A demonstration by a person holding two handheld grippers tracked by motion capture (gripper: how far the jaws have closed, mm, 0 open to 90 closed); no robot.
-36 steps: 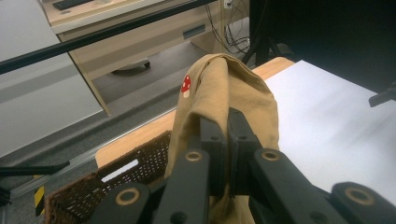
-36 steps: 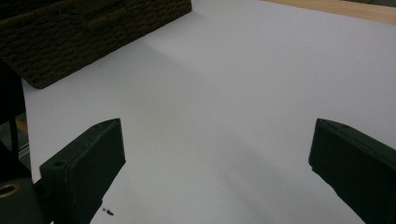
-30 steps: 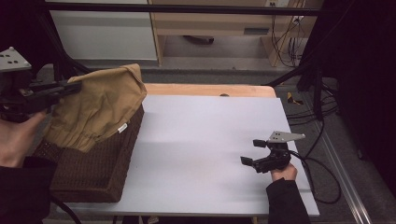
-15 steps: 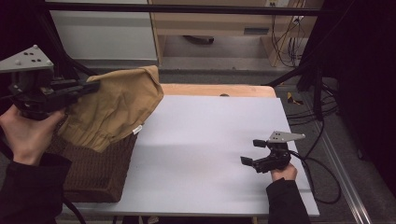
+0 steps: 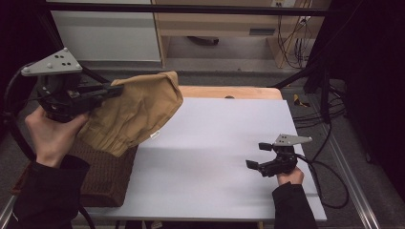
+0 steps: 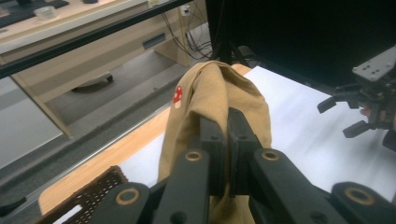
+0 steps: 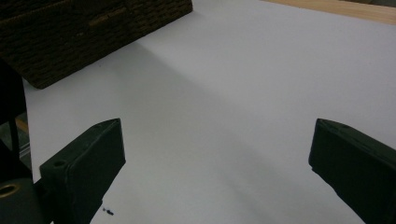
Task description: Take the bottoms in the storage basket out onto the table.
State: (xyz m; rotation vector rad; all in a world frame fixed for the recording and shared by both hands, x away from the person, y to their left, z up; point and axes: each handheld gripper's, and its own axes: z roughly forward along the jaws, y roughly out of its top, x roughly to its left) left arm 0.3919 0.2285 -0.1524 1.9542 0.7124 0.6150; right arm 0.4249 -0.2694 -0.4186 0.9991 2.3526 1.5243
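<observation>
A tan cloth garment (image 5: 136,112) hangs in the air over the table's left side, above a dark brown wicker basket (image 5: 102,174). My left gripper (image 5: 114,89) is shut on its upper edge and holds it up. In the left gripper view the tan cloth (image 6: 212,93) is pinched between the black jaws of my left gripper (image 6: 227,128), and a small red mushroom patch (image 6: 178,94) shows on it. My right gripper (image 5: 257,156) rests low on the white table (image 5: 224,143) at the right, open. In the right gripper view the right gripper (image 7: 217,149) stands wide with nothing between its jaws.
The wicker basket (image 7: 88,32) sits at the table's left edge. A wooden strip (image 5: 229,92) runs along the table's far edge. Black frame bars and cables (image 5: 320,95) stand at the right. A low cabinet (image 5: 107,33) stands beyond the table.
My left hand has carried the tan cloth up and to the right, out from over the basket toward the white table. The right gripper has stayed in place.
</observation>
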